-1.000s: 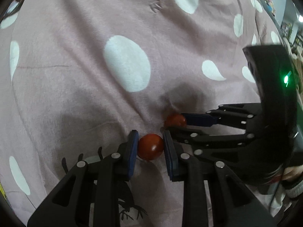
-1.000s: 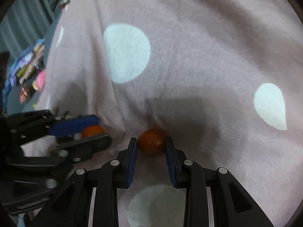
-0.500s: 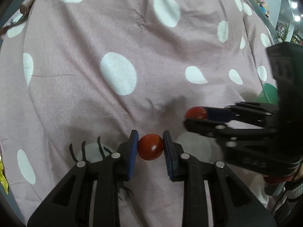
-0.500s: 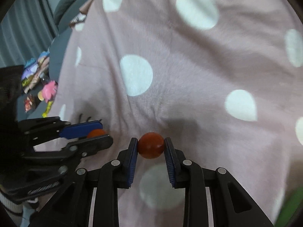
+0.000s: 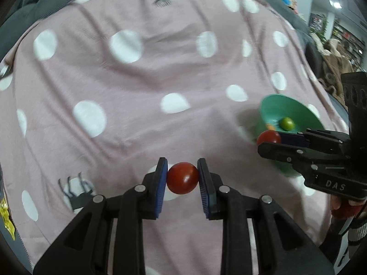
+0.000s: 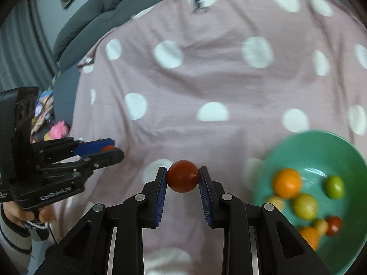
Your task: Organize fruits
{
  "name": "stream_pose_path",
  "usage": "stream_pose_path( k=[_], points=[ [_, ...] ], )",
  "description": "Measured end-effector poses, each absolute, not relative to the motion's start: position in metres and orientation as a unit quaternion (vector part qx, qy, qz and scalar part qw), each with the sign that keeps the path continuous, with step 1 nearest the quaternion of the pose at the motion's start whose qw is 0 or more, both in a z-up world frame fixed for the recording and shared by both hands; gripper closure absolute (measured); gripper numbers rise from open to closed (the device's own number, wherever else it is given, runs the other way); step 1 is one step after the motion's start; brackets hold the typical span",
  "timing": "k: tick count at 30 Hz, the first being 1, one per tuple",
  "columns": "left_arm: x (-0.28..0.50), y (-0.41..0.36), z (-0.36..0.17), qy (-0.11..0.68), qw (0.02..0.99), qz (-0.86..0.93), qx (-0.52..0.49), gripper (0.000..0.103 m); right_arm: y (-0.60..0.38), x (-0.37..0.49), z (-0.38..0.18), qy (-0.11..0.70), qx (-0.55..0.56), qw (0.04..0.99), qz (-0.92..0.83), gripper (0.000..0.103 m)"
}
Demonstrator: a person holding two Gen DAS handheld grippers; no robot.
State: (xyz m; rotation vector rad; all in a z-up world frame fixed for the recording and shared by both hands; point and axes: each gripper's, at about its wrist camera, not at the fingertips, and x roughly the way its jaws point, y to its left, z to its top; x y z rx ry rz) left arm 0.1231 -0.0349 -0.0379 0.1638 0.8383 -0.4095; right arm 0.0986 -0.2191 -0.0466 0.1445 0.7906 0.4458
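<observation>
My left gripper [image 5: 182, 177] is shut on a red cherry tomato [image 5: 182, 178], held above the pink dotted blanket [image 5: 128, 80]. My right gripper [image 6: 182, 178] is shut on a second red tomato [image 6: 182, 179]. In the left wrist view the right gripper [image 5: 270, 141] sits at the right with its tomato [image 5: 268, 137] just in front of a green bowl [image 5: 275, 108]. In the right wrist view that green bowl [image 6: 314, 146] lies at the lower right and holds several small orange, green, yellow and red fruits. The left gripper [image 6: 110, 152] shows at the left there.
A dark grey sofa back [image 6: 91, 11] runs behind the blanket. Colourful small items [image 6: 49, 114] lie off the blanket's left edge. A person's hand and striped sleeve [image 6: 16, 224] hold the left gripper. Shelves and clutter [image 5: 337, 39] stand at the far right.
Both grippers have lifted off the blanket with their tomatoes and moved toward the green bowl, which has come into view. More of the blanket and sofa now shows.
</observation>
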Motion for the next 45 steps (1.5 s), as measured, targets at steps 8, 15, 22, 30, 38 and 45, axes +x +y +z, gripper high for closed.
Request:
stream_pose_path(
  k=[8,15,22,30,38,45],
  points=[
    [0.116,-0.111,-0.032,0.399,0.875,-0.254,0.103,0.076,-0.289,0.077,-0.045,0.379,0.095,0.909,0.143,0.073],
    [0.123,-0.18,-0.048,0.418,0.851,-0.299,0.112,0.076,-0.334,0.067,-0.058,0.396,0.098,0.909,0.089,0.073],
    [0.134,-0.233,-0.07,0.436,0.831,-0.317,0.137,0.076,-0.362,0.066,-0.067,0.406,0.102,0.906,0.059,0.073],
    [0.143,-0.245,-0.084,0.457,0.826,-0.291,0.157,0.051,-0.365,0.07,-0.075,0.429,0.074,0.899,0.046,0.073],
    [0.137,-0.233,-0.043,0.452,0.838,-0.267,0.152,0.012,-0.369,0.061,-0.041,0.427,0.065,0.901,0.031,0.066],
    [0.124,-0.222,0.02,0.435,0.858,-0.23,0.147,0.001,-0.369,0.048,0.012,0.432,0.054,0.9,0.032,0.056]
  ],
)
